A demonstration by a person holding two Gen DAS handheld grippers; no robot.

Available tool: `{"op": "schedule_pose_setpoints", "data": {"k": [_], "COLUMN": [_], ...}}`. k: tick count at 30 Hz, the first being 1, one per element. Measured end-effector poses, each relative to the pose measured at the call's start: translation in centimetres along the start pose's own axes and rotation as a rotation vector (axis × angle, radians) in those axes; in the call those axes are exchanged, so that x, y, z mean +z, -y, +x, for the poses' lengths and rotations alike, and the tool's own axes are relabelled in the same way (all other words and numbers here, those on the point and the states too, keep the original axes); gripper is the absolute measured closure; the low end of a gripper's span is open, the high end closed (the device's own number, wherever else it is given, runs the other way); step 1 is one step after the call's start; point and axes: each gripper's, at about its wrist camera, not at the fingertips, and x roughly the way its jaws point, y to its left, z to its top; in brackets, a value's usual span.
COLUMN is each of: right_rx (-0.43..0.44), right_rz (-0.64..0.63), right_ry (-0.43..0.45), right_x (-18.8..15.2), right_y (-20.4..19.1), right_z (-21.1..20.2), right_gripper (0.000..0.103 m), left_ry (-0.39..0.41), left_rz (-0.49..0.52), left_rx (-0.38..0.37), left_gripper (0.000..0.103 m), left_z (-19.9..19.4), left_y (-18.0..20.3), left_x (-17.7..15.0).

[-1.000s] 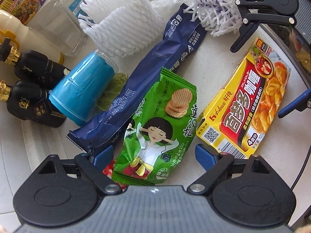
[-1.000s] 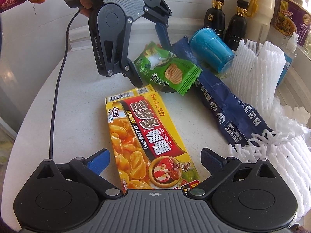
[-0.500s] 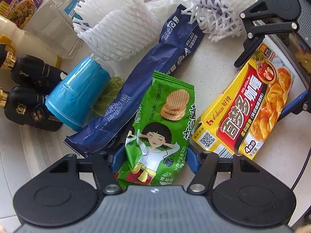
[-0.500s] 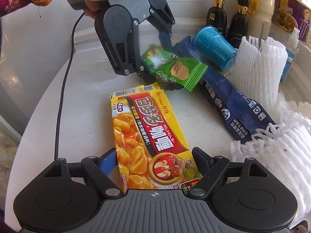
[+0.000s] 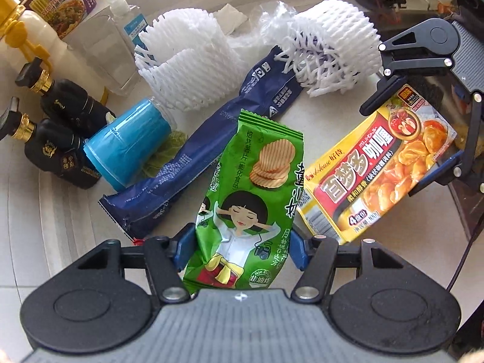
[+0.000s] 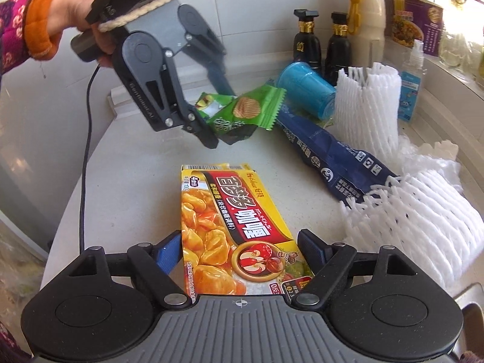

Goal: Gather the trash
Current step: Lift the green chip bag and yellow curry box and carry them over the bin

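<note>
Off the counter [image 6: 145,163] now: chip bag [image 5: 248,208] and curry box [image 5: 378,163] (both clamped).

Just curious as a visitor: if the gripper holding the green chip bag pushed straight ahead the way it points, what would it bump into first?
Probably the long dark blue wrapper just beyond the green chip bag in the left gripper; depth is hard to judge.

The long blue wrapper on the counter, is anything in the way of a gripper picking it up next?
Partly. White foam netting lies over one end of the long blue wrapper, and a blue cup sits by the other. Its middle is bare. Both grippers are full, though: left gripper holds the green chip bag, right gripper the yellow curry box.
</note>
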Motion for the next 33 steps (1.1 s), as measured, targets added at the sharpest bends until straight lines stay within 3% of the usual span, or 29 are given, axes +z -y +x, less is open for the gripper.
{"op": "schedule_pose_setpoints", "data": {"k": [7,22,33], "right_rx": [0.018,0.063,0.097], "right_rz": [0.091,0.315,0.398], "right_ry": [0.035,0.075,0.108], "right_x": [-0.5,-1.8,-2.2], "right_y": [0.5,1.7,0.9], "right_z": [-1.2,-3.4,-4.3], "right_gripper": [0.021,0.027,0.027], "left_ry": [0.039,0.195,0.304], "left_rz": [-0.062,-0.421,-0.601], "left_rx": [-0.005,0.018,0.077], "left_gripper": [0.045,0.045,0.045], "left_z": [-1.4,-5.6,-9.9], "left_y": [1.2,2.6,5.4], "left_x": [-1.1,-5.0,-9.3]}}
